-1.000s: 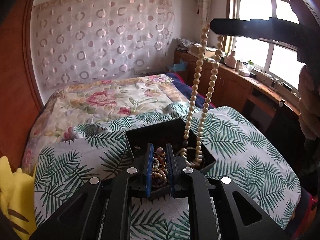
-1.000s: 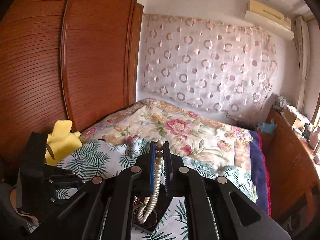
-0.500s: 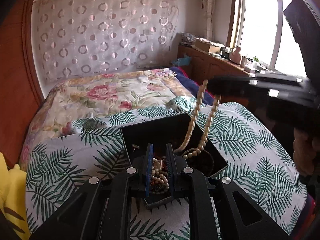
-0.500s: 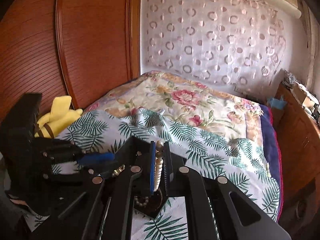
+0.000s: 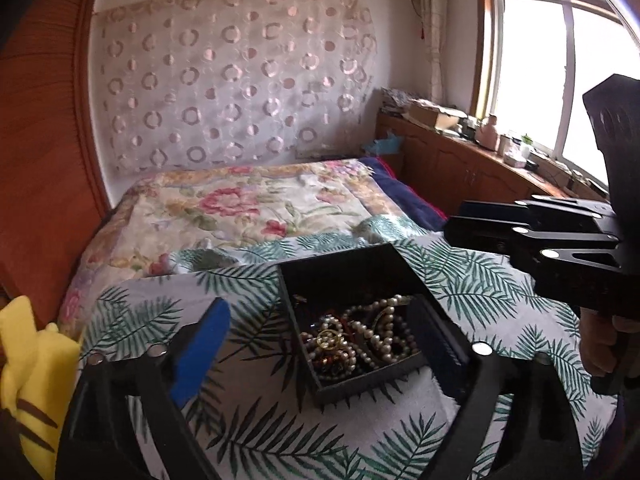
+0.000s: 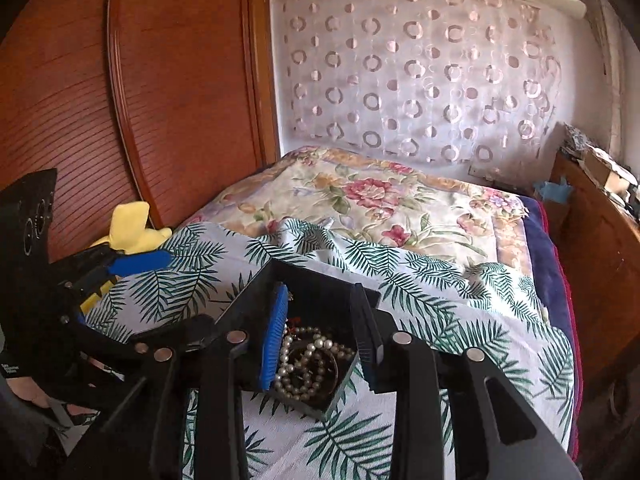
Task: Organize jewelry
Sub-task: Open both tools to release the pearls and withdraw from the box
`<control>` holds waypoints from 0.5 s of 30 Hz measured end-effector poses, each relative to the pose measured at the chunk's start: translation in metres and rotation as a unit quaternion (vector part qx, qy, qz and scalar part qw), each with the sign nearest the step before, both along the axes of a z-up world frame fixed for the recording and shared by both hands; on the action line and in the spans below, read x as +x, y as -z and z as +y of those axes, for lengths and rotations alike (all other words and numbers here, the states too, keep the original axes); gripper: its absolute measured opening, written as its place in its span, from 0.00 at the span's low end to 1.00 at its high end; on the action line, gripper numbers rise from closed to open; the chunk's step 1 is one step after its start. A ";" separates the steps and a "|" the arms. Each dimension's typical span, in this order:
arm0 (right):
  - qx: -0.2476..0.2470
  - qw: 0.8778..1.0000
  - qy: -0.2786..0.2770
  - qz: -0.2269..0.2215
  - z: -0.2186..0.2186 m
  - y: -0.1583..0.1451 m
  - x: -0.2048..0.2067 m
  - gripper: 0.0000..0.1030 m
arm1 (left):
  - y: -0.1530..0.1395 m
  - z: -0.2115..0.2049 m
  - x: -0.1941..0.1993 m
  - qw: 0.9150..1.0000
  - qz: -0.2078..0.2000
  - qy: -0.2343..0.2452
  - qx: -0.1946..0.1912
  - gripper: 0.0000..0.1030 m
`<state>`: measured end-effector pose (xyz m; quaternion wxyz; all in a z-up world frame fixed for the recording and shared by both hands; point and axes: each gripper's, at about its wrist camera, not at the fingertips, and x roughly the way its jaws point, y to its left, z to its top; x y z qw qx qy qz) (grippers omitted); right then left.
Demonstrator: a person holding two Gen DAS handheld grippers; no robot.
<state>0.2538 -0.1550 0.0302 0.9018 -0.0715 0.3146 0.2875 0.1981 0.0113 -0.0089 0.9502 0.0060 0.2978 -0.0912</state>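
Pearl necklace (image 5: 376,326) half-buried in black box (image 5: 340,276)

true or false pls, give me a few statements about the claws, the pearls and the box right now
1. The pearl necklace lies inside the black box. True.
2. The right claw is shut on the necklace. False: its jaws stand open, holding nothing.
3. The left claw is open. True.
4. The box sits on a bare wooden table. False: it sits on a palm-leaf cloth.
5. A yellow plush toy lies inside the box. False: it lies apart, by the wardrobe.
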 end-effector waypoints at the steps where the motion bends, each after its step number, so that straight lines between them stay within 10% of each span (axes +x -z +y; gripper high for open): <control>1: 0.004 1.000 0.005 -0.003 -0.004 -0.001 -0.004 0.36 | -0.001 0.001 -0.005 1.000 -0.004 -0.005 0.003 0.92; 15: 0.053 0.994 0.065 -0.067 -0.041 -0.005 -0.090 0.94 | -0.018 -0.002 -0.087 0.999 -0.041 -0.033 0.008 0.92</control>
